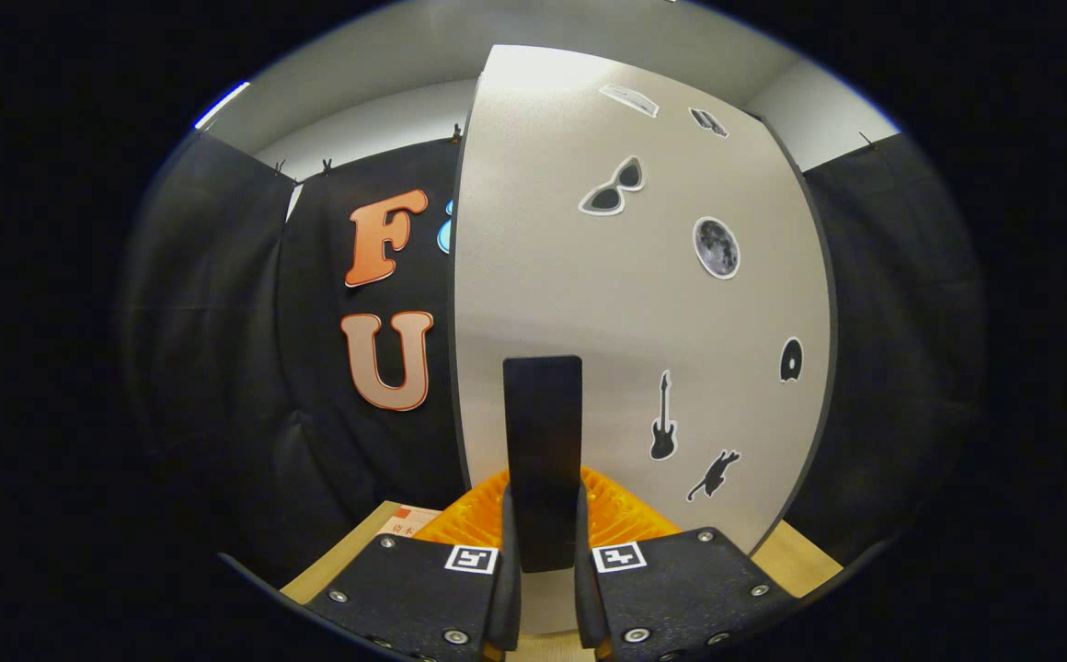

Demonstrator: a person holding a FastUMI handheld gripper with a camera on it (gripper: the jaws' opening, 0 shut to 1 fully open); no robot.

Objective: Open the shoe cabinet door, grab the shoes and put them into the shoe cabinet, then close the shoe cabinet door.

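Black handle [543, 460], flat and upright, sits right between your jaws [547, 588], and they look pinched on it from both sides, one finger against each edge. So you've got hold of the shoe cabinet door [625, 313] by its handle.

The door itself is a pale grey panel with a dark rim, rising straight up ahead of the jaws and covered in little stickers: sunglasses [613, 188], a moon [717, 247], a guitar [663, 418], a cat [716, 474]. Its left edge stands clear against the black cloth wall, so my guess is it's partway through a swing, but you can't tell from here whether it's opening or closing.

No shoes anywhere ahead of the jaws, so I can't say which door step this is. Either way the next move wants a steady arc around the hinge, keeping the pinch square on the handle so it doesn't slip out.

Just beyond the fingers there's something orange and ribbed [625, 519] at the foot of the door, and the wooden table [796, 556] runs under it all.
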